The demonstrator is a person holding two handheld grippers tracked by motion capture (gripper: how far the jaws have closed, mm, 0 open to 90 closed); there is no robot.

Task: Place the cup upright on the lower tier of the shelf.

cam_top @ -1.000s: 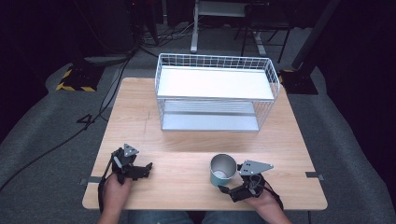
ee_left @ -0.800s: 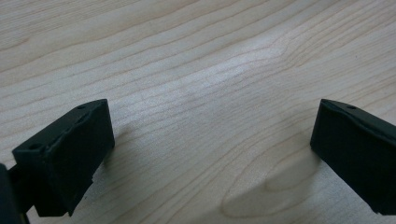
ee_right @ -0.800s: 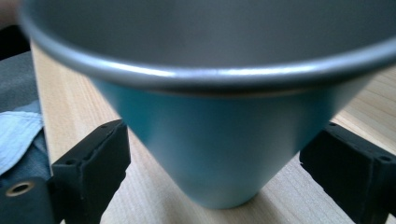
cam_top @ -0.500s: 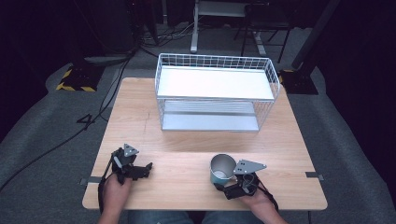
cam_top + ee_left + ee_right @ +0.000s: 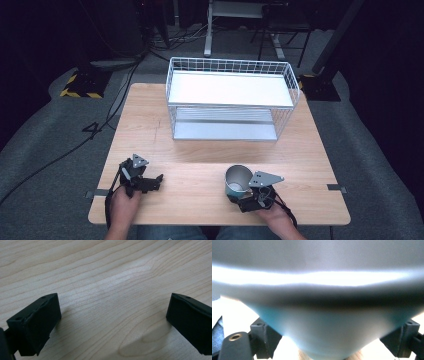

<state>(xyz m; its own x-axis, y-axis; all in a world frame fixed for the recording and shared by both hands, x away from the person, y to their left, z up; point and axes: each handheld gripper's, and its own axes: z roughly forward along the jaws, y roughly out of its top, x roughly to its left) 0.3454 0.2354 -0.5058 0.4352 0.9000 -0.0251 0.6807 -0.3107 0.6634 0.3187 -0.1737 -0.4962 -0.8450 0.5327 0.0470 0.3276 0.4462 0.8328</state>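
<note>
High view shows a light wooden table [image 5: 200,145] with a white wire rack with two shelves [image 5: 230,100] at its far side. Near the right front edge stands a round cup, shiny grey inside and light blue outside [image 5: 238,181]. It stands upright, with its open top facing up.

The right gripper [image 5: 245,197] sits just on the near side of the cup, right up against it. In the right gripper view the cup [image 5: 317,315] is very close and blurry, and one black jaw stands on each side of its lower part. The jaws look like they sit around the cup, but I cannot tell if they are squeezing it yet.

The left gripper [image 5: 152,181] rests on the table at the near left, well apart from the cup. In the left gripper view its two black jaws [image 5: 111,320] stand wide apart with only bare wood between them.

The work looks like picking up the cup, maybe to put it on the rack.

What could go wrong? The cup gets thinner toward the bottom, and it looks smooth. If the jaws hold it too low or too softly, it could slip or tip when lifted. A push from the gripper could also slide the cup away or knock it over.
</note>
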